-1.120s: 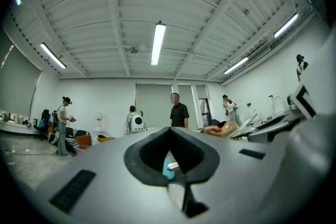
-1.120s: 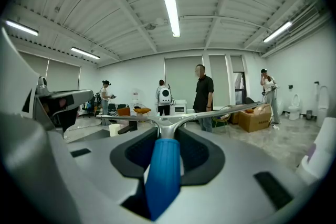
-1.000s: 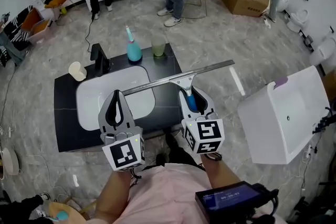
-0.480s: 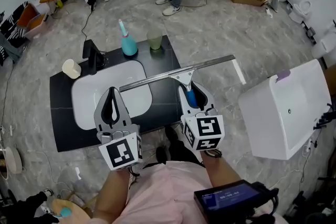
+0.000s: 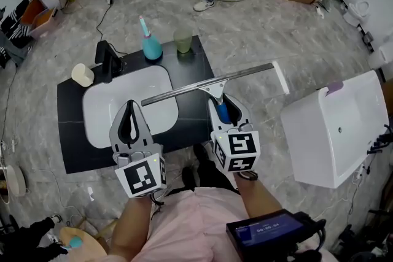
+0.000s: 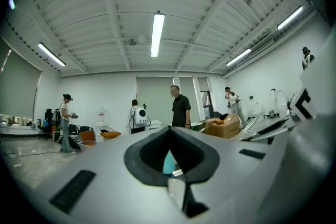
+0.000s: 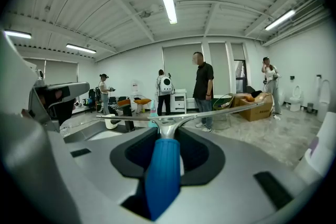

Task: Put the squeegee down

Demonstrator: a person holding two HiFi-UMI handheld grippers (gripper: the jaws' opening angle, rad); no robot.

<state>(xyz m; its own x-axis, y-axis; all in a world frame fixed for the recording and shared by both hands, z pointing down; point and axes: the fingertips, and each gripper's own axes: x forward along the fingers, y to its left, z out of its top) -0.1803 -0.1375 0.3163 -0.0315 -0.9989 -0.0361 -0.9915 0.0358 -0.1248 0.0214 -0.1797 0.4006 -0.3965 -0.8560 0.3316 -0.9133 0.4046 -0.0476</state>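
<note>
Squeegee (image 5: 209, 84) is up in the air in my R claw (image 5: 224, 108), not set down yet. R jaws are clamped on the blue handle, which runs straight back along the claw toward me; the right gripper view shows it well, handle (image 7: 160, 176) filling the gap btwn the pads, metal neck and blade out front.

L claw (image 5: 130, 106) is closed w/ nothing in it. Through its pad opening I only see the teal spray bottle (image 6: 168, 162) far behind. It hangs over the near rim of the white sink (image 5: 101, 113), just left of the squeegee, not touching it.

What matters for the put-down:
- Blade's long axis lies crosswise to my claw, left-right in the head view, R end tipped a bit further away.
- Blade's L end is over the sink's R rim. Its R end sticks out past the R edge of the black counter (image 5: 184, 126), over bare floor.
- Bare black strip R of the sink sits right under the handle and neck, i.e. below and just ahead of the R claw.
- R hand is the one holding, so it's the one to lower. L is near enough to steady the blade's L end if needed, I'd say.

Risk as I judge it: blade looks longer than that strip is wide, so released as it lies, one end may hang over the edge or dip into the basin. Teal bottle (image 5: 151, 46) and green cup (image 5: 183, 42) stand at the far edge, well apart from the drop spot.
</note>
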